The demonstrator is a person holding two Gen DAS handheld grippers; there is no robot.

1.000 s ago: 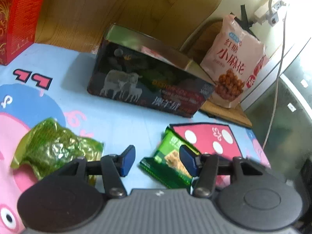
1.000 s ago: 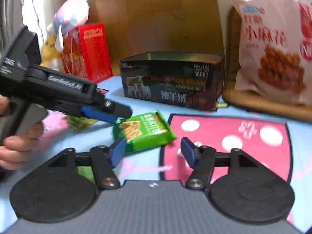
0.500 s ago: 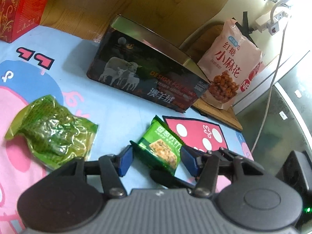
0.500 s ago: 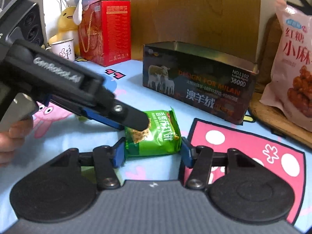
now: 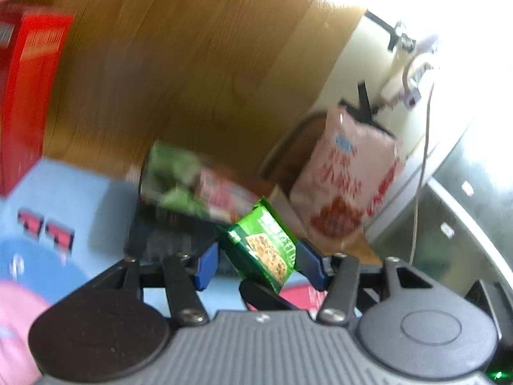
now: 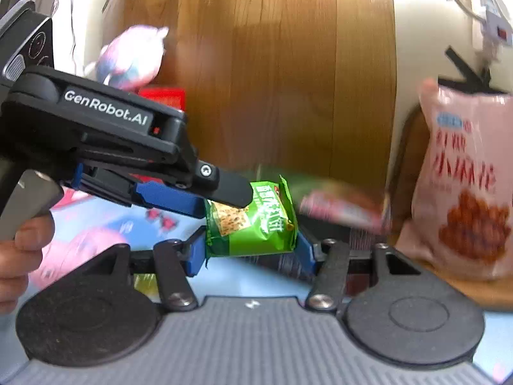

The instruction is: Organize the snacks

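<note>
A green cracker packet (image 6: 253, 221) is pinched between my right gripper's (image 6: 251, 250) blue pads and held in the air. The same packet (image 5: 266, 247) shows in the left wrist view between my left gripper's (image 5: 259, 264) pads, with a gap on the left pad's side. In the right wrist view the left gripper's finger (image 6: 231, 189) lies over the packet's top. The dark tin box (image 5: 179, 224) with snacks inside sits just behind, blurred. It also shows in the right wrist view (image 6: 340, 215).
A pink bag of fried twists (image 5: 346, 189) leans at the right on a wooden board, also in the right wrist view (image 6: 465, 186). A red box (image 5: 29, 89) stands at the left. A plush toy (image 6: 131, 57) sits far left. A cartoon cloth (image 5: 64, 211) covers the table.
The green packet has been lifted off the table and carried up toward the tin box. Both grippers rose with it and both views are blurred by motion.
</note>
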